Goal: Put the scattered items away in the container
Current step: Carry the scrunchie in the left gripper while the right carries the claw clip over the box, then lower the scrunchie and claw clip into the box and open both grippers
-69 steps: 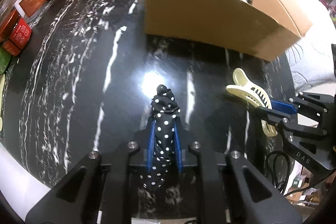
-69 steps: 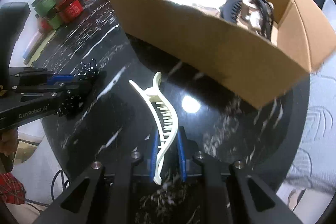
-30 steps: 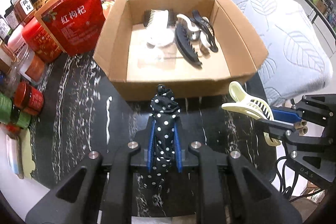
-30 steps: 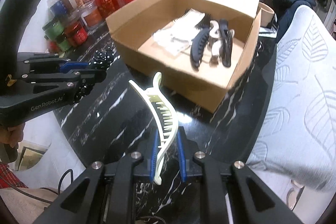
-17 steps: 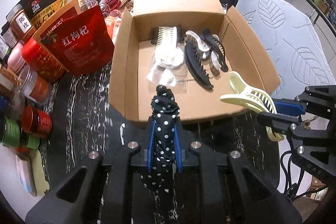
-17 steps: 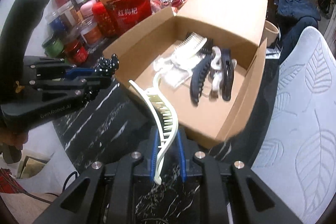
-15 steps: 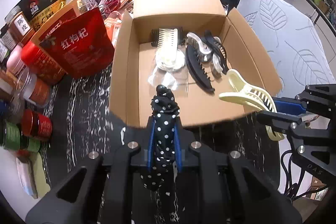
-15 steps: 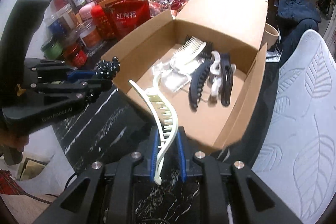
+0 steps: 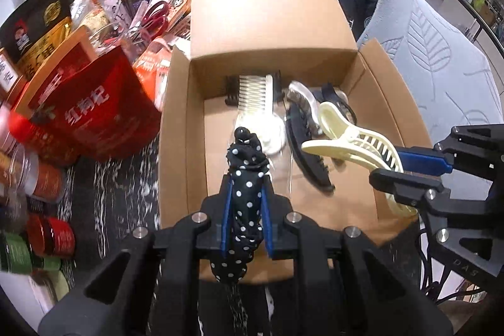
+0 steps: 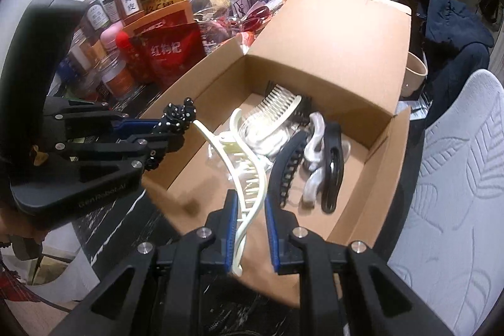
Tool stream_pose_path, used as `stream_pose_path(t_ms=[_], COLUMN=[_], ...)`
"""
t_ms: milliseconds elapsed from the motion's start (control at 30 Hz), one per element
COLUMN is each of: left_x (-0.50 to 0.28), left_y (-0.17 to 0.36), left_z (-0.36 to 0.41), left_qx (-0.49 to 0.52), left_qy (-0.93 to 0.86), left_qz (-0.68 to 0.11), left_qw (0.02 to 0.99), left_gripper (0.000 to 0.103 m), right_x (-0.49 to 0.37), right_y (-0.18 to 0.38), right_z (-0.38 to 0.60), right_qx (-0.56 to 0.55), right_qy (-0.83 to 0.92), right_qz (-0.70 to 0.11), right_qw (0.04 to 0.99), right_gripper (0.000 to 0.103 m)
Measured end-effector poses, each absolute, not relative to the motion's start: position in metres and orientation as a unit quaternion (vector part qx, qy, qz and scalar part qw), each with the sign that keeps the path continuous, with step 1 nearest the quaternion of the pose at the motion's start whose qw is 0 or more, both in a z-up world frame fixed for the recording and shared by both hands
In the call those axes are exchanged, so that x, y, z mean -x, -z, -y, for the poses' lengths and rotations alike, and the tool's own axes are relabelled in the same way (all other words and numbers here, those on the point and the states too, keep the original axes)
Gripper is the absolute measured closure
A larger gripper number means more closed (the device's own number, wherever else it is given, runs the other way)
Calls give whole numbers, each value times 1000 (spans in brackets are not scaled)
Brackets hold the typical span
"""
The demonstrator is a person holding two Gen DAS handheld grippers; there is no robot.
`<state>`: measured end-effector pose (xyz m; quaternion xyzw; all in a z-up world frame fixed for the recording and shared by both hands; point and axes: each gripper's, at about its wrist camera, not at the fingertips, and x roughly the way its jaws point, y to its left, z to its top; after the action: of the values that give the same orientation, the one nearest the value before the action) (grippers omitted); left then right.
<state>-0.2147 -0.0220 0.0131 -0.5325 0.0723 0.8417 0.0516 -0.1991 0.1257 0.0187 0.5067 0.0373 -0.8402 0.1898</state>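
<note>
**Both grippers loaded above the open box**

Left gripper, jaws clamped tight on a black polka-dot scrunchie, hangs above the near left part of the cardboard box, the scrunchie's knotted tip poking out past the blue pads. To its right, the right gripper is pinched shut on a cream claw clip, whose curved toothed end reaches out above the box floor.

Inside the box, from left to right, lie a cream comb on a black one, some clear plastic wrapping, a long black claw clip, a pearly white clip and a black oval clip. The rear flap stands open.

Left of the box, on the black marble table, stand a red pouch, jars with red and green lids, and packets heaped behind. A pale quilted cushion lies to the right of the box. Nothing blocks the box opening.
</note>
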Motion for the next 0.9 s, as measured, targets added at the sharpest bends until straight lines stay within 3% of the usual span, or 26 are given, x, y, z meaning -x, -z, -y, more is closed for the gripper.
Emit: stream_pose_path(t_ms=[900], left_x=[329], left_y=[43], left_z=[14], left_qx=[568], left_qy=[-814], left_qz=[-72], left_qw=[99], left_gripper=[88], right_x=[315], right_y=[27], right_z=[-143], right_qx=[-553], right_qy=[821], right_qz=[-24], right_qw=[141], right_gripper=[87])
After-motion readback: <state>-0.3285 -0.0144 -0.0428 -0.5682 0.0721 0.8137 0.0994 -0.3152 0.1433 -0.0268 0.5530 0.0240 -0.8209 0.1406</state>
